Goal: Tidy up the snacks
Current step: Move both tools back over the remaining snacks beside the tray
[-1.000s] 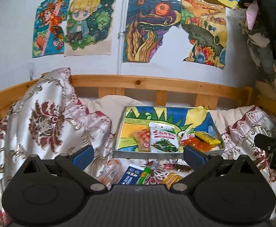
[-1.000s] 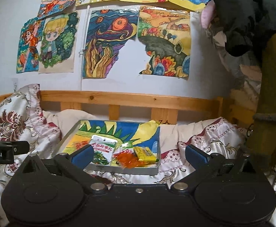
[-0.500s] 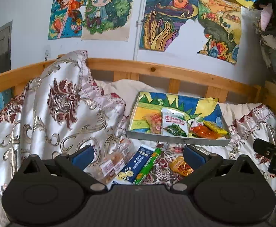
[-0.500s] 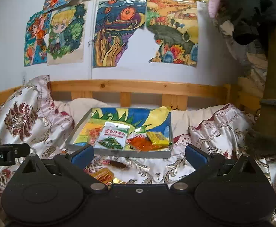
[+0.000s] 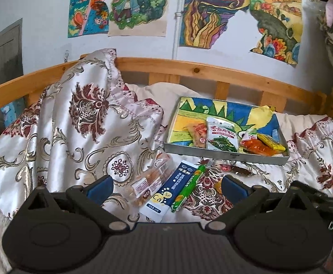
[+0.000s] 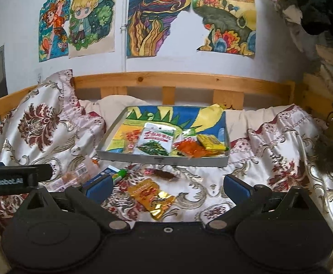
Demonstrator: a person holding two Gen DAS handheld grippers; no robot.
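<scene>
A: Item one, nearest: left gripper [image 5: 166, 186], fingers spread wide, holding nothing. Right gripper [image 6: 167, 186], likewise spread and empty.

B: Why held so?

A: My judgement: both hover over the loose snacks, ready for a pick. None is touched.

B: Loose stock on the bedspread [image 5: 79, 137]?

A: Between the left fingers: clear cracker pack [image 5: 149, 182], blue-and-white sachet [image 5: 168, 190], green stick [image 5: 188, 187], side by side. Between the right fingers: gold foil pouch [image 6: 153, 197]. Just beyond it, a small dark brown packet [image 6: 165, 174].

B: And sorted stock?

A: Farther off, the metal tray [image 6: 161, 159], lined with a painted sheet. Contents: white-and-green seaweed bag [image 6: 155, 142], orange packet [image 6: 190, 149], yellow packet [image 6: 209, 141], pale reddish packet [image 6: 129, 140] at left. Presumably the tray is the collection point, hence snacks lie grouped at its near edge.

B: Differences between views?

A: The right view shows the gold pouch whole; the left view hides most of it behind a finger. The left view shows the sachet's full face; the right sees only its corner. Farthest: wooden bed rail [image 5: 212, 73], then wall paintings [image 6: 157, 16].
</scene>
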